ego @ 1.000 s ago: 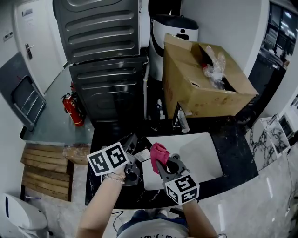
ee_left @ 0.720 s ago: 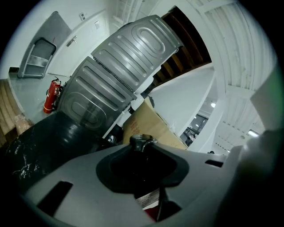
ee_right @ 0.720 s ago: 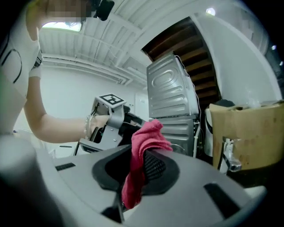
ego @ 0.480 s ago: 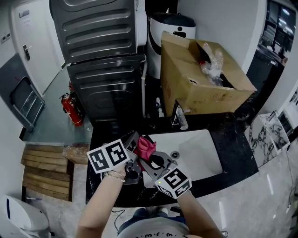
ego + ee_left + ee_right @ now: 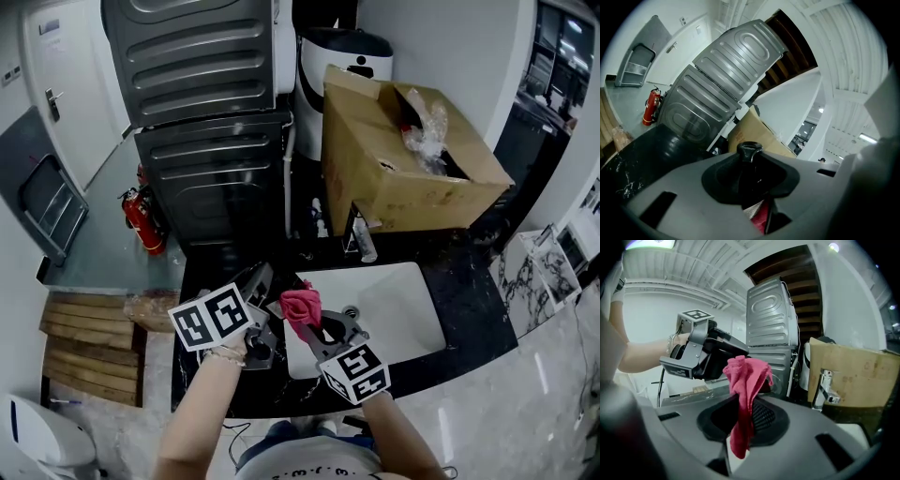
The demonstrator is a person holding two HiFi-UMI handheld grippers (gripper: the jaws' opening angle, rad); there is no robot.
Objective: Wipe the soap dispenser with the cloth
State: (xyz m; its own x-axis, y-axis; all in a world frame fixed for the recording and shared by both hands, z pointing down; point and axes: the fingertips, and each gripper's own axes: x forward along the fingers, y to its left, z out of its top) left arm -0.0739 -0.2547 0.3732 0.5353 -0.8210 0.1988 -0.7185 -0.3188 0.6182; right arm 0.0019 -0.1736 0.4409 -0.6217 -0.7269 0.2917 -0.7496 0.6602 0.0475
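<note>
Holding both items over the counter edge, we judge this as the wiping step itself, or its very start. Left gripper [image 5: 260, 279] has its jaws partly closed and clamped on the soap dispenser [image 5: 749, 152]. The dispenser is dark, with its pump head poking up between the pads in the left gripper view. In the head view it is too dark to pick out from the gripper body.

Right gripper [image 5: 316, 325] has its jaws pinched tight on the cloth [image 5: 300, 305], which is pinkish-red. A bunched wad stands above the pads and a tail hangs below them in the right gripper view.

The two grippers sit just beside each other in front of the sink [image 5: 403, 314], with the cloth wad aimed at the left gripper's tips. A sliver of red shows low in the left gripper view, right under the dispenser. So the cloth is at the dispenser body or very near it, but we cannot tell if it actually touches.

For the next move, we think the right hand needs to press the wad against the dispenser's side and rub along it. The left grip has to stay firm so the bottle does not twist or slip. Rolling the left wrist would likely help expose faces that the pads do not cover. The pump head and the areas under the pads look hardest to reach.
</note>
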